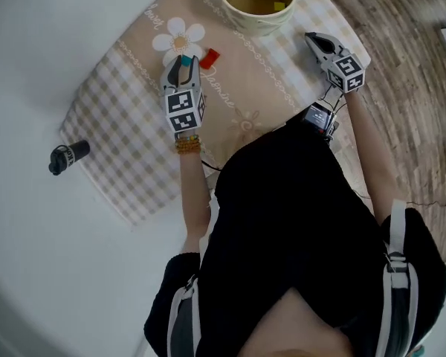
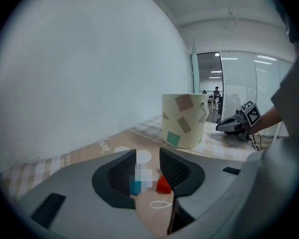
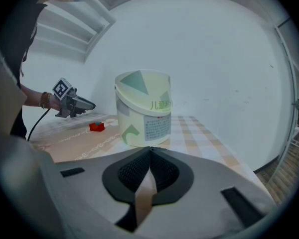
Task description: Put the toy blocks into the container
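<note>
Item: blue toy block (image 2: 135, 187). Probably light, rigid and smooth-faced, best pinched across flat opposite sides. Sits between the parted left tongs (image 2: 148, 156). Right tongs (image 3: 149, 151) closed, empty.

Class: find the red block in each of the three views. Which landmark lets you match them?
Head view: the red block lies upper centre, lower left of the container.
Left gripper view: red block low centre, container behind it.
Right gripper view: red block left of centre, left of the container.
Shared landmark: the container.
</note>
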### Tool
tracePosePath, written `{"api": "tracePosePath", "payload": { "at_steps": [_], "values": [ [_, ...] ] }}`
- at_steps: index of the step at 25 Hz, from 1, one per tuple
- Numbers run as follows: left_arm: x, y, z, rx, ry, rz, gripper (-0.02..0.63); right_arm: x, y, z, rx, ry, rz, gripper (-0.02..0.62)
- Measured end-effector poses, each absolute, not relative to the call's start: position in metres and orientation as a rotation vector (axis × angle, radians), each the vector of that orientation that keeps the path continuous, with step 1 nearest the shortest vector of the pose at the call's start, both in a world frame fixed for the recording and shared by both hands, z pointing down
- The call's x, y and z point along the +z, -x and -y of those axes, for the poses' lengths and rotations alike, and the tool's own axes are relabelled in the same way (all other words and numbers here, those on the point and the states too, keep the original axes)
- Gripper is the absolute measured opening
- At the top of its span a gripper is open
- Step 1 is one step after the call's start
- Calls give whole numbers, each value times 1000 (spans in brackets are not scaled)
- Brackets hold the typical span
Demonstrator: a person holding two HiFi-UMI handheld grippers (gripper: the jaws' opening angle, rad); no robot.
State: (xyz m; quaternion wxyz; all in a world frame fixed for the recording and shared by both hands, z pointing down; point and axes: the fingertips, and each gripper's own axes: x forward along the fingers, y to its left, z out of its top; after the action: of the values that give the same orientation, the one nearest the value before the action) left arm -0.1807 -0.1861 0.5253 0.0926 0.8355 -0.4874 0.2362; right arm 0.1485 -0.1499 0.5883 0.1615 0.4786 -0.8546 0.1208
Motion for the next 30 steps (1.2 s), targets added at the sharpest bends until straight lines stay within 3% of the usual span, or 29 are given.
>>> {"api": "tracePosePath", "payload": {
  "at_steps": [17,19,30],
  "values": [
    [599,164,162,839,-2494,1184,172,591,-146,151,332,-1368,2414,6],
    [604,162,162,861,-2498,1156,198,591,-145,151,334,-1367,2412,6],
    [614,159,161,921,-2508,1159,144,591,-146,152,331,-1365,2413,6]
  ]
}}
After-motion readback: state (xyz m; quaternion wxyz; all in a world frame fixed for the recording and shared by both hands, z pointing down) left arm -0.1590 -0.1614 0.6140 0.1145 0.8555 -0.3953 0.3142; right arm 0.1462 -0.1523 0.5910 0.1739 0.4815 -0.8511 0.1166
